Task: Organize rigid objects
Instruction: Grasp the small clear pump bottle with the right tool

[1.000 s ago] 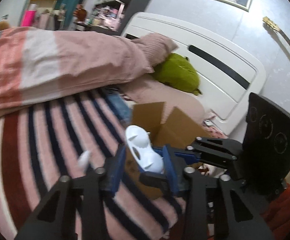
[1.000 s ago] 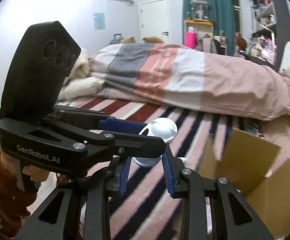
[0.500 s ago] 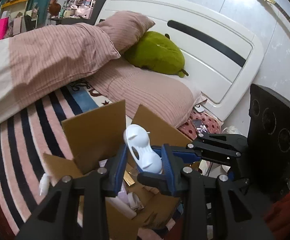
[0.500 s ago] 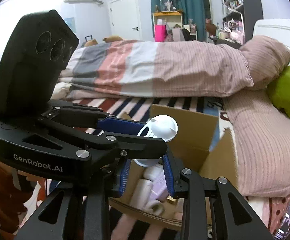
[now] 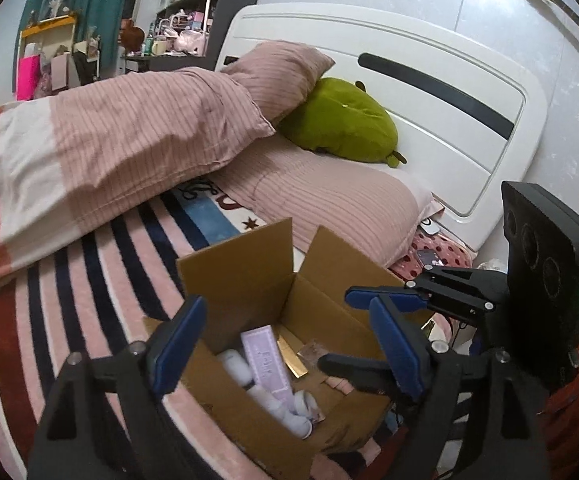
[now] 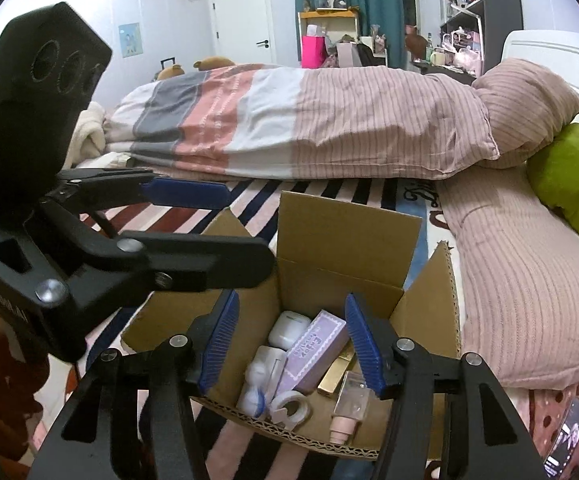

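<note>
Both claws are over the cardboard box, which sits on the striped blanket at the near edge of the bed, flaps up so the mouth stays clear for drops from above.

My left gripper is spread wide and holds nothing. My right gripper is wide apart too, also empty. Both hang above the box opening, not down inside, so there is nothing to snag on the flaps.

In the box, from the right wrist view:
- white case at the far left
- lilac carton lying on a slant across the middle
- gold bar just right of it
- clear bottle with pink cap near right, cap toward me
- white tape ring and a white-blue piece near left, against the front wall

The items are loose and piled, touching one another. My read is that the drop step is finished for this pair, and that this box is the collecting point for the rigid stuff.

Pillow and green plush are far right, well apart from the box. I'd judge them soft goods, not part of this sort.

Next I'd back both claws off upward first; the far flap stands tall and is easy to knock.
</note>
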Action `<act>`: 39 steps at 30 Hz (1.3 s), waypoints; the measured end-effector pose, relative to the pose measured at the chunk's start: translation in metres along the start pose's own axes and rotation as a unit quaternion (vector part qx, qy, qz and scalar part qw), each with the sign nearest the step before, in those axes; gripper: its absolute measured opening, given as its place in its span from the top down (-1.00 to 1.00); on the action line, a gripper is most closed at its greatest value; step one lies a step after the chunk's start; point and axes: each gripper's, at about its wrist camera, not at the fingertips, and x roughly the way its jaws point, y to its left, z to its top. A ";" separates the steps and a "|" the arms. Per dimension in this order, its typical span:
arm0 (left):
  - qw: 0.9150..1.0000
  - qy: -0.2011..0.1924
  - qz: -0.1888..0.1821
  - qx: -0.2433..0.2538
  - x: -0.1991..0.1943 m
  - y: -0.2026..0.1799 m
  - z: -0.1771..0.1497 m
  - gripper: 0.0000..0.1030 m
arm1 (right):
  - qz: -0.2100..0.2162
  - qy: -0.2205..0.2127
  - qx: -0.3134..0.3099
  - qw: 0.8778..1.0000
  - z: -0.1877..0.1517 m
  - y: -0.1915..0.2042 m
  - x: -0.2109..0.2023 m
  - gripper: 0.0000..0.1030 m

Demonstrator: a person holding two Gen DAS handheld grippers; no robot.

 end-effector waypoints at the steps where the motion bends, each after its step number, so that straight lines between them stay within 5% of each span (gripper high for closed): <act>1: 1.000 -0.003 0.003 -0.001 -0.003 0.001 0.000 -0.59 | 0.001 0.000 -0.001 1.000 0.001 0.002 0.000 0.00; 7: 0.999 -0.028 0.023 -0.012 -0.040 0.023 -0.010 -0.59 | 0.009 -0.008 -0.018 1.000 0.012 0.030 -0.004 0.00; 13: 0.995 -0.051 0.082 -0.032 -0.090 0.064 -0.035 -0.59 | 0.042 -0.016 -0.046 0.998 0.030 0.084 0.009 0.00; 23: 0.981 -0.066 0.157 -0.090 -0.136 0.139 -0.110 -0.60 | 0.093 0.045 -0.060 0.993 0.024 0.169 0.094 0.00; 27: 0.978 -0.055 0.164 -0.115 -0.136 0.162 -0.143 -0.60 | 0.069 0.078 -0.046 0.993 0.003 0.171 0.144 0.00; 34: 0.976 -0.050 0.154 -0.146 -0.131 0.183 -0.175 -0.60 | -0.050 0.095 0.020 0.994 -0.017 0.124 0.224 -0.03; 39: 0.975 -0.048 0.148 -0.157 -0.128 0.192 -0.180 -0.60 | -0.066 0.094 0.048 0.992 -0.017 0.100 0.251 -0.17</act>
